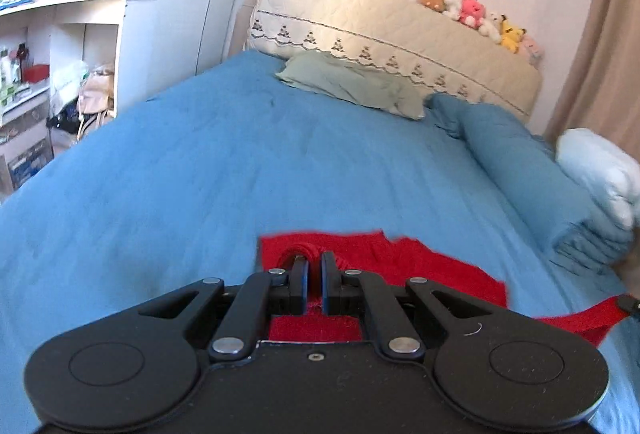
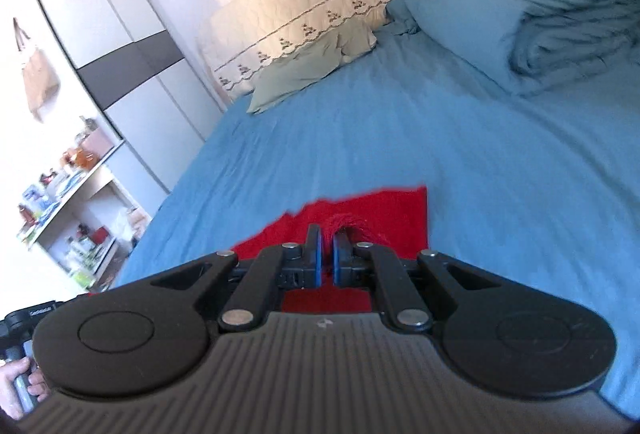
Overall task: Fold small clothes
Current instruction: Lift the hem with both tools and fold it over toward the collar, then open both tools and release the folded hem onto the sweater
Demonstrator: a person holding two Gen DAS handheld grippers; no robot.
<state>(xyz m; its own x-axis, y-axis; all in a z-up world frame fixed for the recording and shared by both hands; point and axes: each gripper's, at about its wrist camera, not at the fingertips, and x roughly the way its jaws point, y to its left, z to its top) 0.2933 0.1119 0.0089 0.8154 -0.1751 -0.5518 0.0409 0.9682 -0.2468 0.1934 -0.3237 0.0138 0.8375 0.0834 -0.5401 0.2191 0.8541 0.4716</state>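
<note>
Both tongs were clenched on the red garment (image 1: pixel 420 266), the left tongs (image 1: pixel 315 276) pinching one near corner and the right tongs (image 2: pixel 327 254) pinching the other beside a bunch of red fringe. The garment lay spread on the blue bed sheet (image 1: pixel 200 162), its near edge raised in the grips and its far part resting on the bed. To fold well, in my judgement, both corners should travel level and together toward the far edge, cloth kept taut between them, and be released only once the edges align.
</note>
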